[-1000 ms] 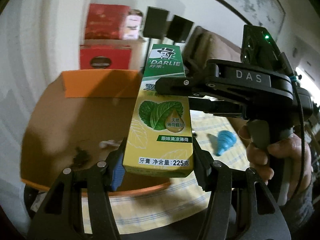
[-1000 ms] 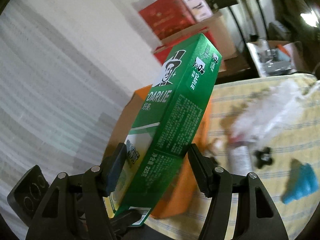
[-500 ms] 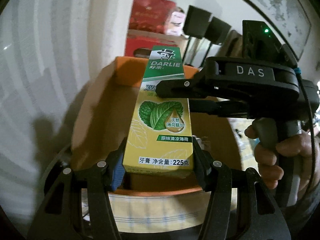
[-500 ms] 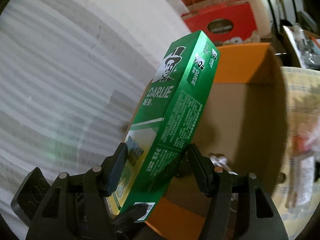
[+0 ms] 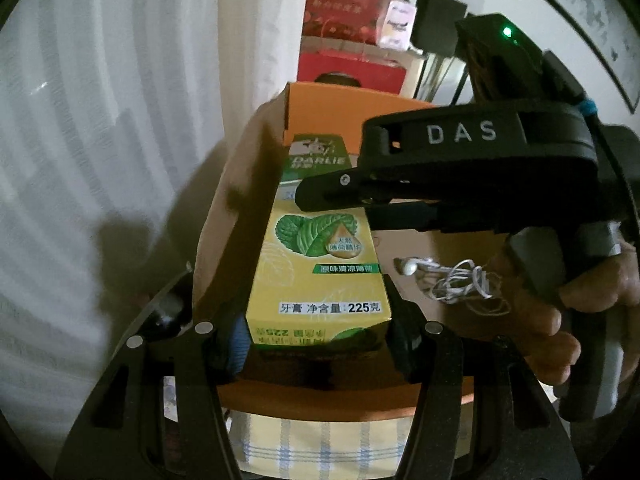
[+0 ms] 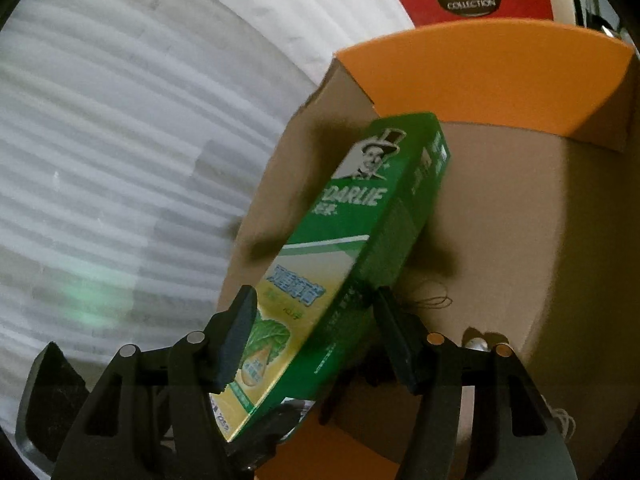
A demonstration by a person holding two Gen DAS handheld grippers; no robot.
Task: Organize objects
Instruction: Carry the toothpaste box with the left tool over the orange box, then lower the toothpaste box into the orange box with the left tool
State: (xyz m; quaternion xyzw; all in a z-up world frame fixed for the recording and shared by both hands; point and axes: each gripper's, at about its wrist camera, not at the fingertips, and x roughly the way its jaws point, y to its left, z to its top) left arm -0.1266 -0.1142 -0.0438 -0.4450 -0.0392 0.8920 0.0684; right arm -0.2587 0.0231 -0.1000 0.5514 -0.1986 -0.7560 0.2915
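Note:
A green and yellow Darlie toothpaste box (image 5: 320,256) is held by both grippers over the open orange cardboard box (image 5: 360,108). My left gripper (image 5: 316,332) is shut on its near end. My right gripper (image 6: 312,332) is shut on its middle; in the left wrist view its body (image 5: 460,168) crosses over the box from the right. In the right wrist view the toothpaste box (image 6: 360,240) tilts down inside the cardboard box (image 6: 480,68), its far end close to the brown floor.
White tangled earphones (image 5: 452,276) lie on the cardboard box floor at right. A white curtain (image 5: 100,120) hangs on the left. Red gift boxes (image 5: 348,28) stand behind. A checked yellow tablecloth (image 5: 328,440) lies under the box's near edge.
Both grippers have carried the toothpaste box left and down, from above the table into the orange cardboard box. Its far end has dipped toward the box floor.

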